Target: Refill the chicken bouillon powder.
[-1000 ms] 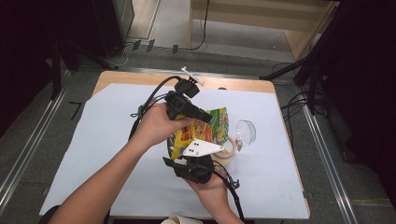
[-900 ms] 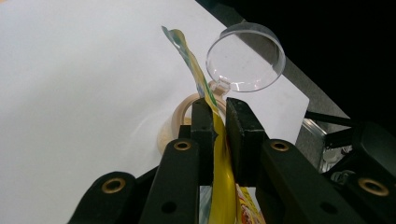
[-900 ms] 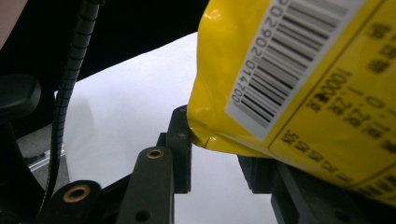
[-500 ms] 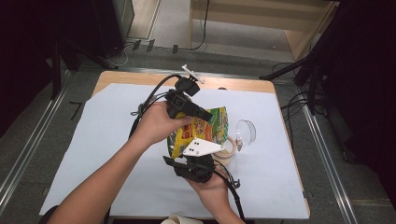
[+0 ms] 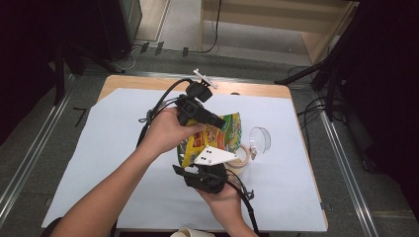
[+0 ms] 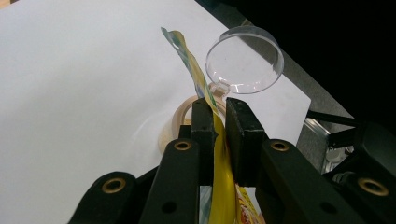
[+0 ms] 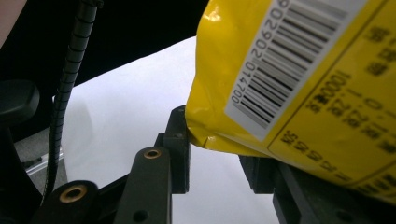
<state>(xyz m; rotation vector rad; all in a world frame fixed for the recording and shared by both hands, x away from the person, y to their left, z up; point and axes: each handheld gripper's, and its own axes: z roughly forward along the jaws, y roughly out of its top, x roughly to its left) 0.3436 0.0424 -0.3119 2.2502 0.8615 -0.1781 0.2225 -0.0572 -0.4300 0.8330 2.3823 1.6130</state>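
The surface [image 5: 99, 163] is covered with a white sheet and carries the work towards its right half, well clear of the edges. A yellow snack bag [image 5: 217, 136] is held above it between the two grippers, over a round wooden-rimmed container [image 5: 242, 157] whose clear lid [image 5: 260, 139] lies just beside it on the sheet. The left gripper [image 6: 215, 135] has its fingers [image 6: 201, 126] nearly closed and pinching the thin top edge of the bag, which runs up between them. The right gripper [image 7: 215, 158] stands at the bag's lower corner with its fingers partly open; the near one [image 7: 180, 140] touches the folded corner, but whether the far one presses on the film cannot be told from the right gripper view. The step in hand is judged to be opening or tipping the bag over the container. To do it well, the right fingers should take a firm bite on the corner, flat on the seam rather than on the puffed body, before any pull is applied. The left grip should hold steady as the anchor. The mouth should remain directly above the container so that nothing spills onto the sheet or strikes the lid.
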